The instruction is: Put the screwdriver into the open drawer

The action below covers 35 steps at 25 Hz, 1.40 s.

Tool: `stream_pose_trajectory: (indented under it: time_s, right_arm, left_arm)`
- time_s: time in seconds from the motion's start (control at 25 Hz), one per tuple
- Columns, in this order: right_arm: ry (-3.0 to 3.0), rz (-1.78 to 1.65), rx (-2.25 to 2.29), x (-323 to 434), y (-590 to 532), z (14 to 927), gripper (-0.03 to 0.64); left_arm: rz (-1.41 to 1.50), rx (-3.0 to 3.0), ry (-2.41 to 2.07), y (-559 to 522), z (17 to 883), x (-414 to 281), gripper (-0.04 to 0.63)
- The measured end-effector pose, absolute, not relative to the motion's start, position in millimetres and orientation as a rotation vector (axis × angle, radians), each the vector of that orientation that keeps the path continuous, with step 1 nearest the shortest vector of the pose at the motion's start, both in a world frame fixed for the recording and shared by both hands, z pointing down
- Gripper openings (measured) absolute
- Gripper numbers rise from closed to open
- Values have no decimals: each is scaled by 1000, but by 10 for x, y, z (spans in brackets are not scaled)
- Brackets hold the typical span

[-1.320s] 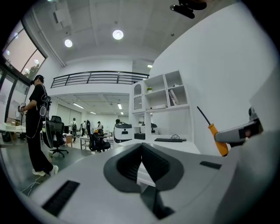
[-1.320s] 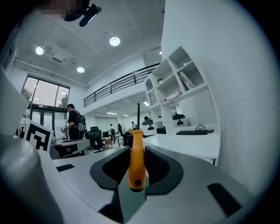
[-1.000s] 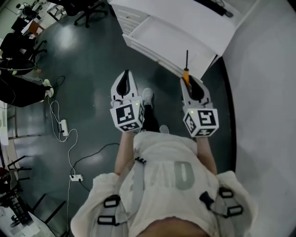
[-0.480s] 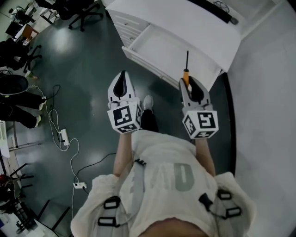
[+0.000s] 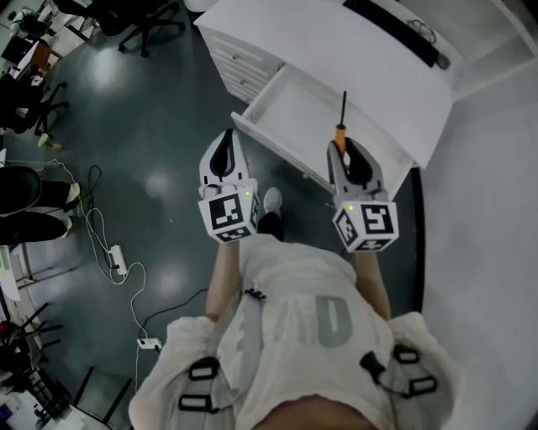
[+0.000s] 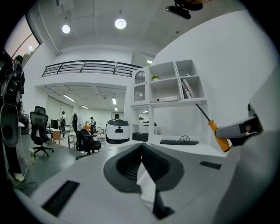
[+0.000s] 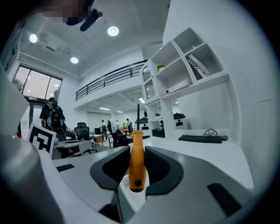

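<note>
two grippers are hanging in front of the person. the right gripper (image 5: 340, 149) is clamping its jaws on the orange handle of the screwdriver (image 5: 341, 117), and the dark shaft is sticking out forward past the jaw tips. the left gripper (image 5: 224, 138) is pressing its jaws together on nothing. seen from the head view, the shaft is reaching over the open drawer (image 5: 290, 101), while the handle is sitting about over the front rim.

risks, as i am judging them: the jaws are gripping a round, smooth handle close to its butt, so the tool could be swivelling or sliding out on the way. letting go this far back could be sending it onto the floor (image 5: 151, 151) instead of inside. pushing too far in could be jabbing the tip against the back wall or under the desk (image 5: 336, 50) top.

the desk is white, carrying a black keyboard (image 5: 395, 32), with shelves (image 7: 188, 74) rising above it. the floor is dark and glossy, mirroring ceiling lights. chairs (image 5: 155, 17) and loose cables (image 5: 118, 252) are lying off to the left in a large open hall.
</note>
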State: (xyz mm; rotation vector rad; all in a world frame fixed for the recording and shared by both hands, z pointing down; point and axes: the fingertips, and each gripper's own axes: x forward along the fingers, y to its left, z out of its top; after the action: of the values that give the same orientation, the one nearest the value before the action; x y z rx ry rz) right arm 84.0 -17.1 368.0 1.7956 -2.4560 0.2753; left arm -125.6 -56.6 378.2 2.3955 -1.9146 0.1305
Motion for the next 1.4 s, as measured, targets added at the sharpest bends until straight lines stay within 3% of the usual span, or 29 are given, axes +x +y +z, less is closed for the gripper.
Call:
stream_pose_trajectory:
  time_s: [0.52,1.4]
  right_arm:
    - [-2405,267,1804,551,-1254,3624,101]
    - [-2473,296,1724,836,-1713,3593,101]
  left_arm:
    - [73,2434,-1812,-1724,3670,-1401,6]
    - [75,2418,-1919,-2156,3480,-1150,6]
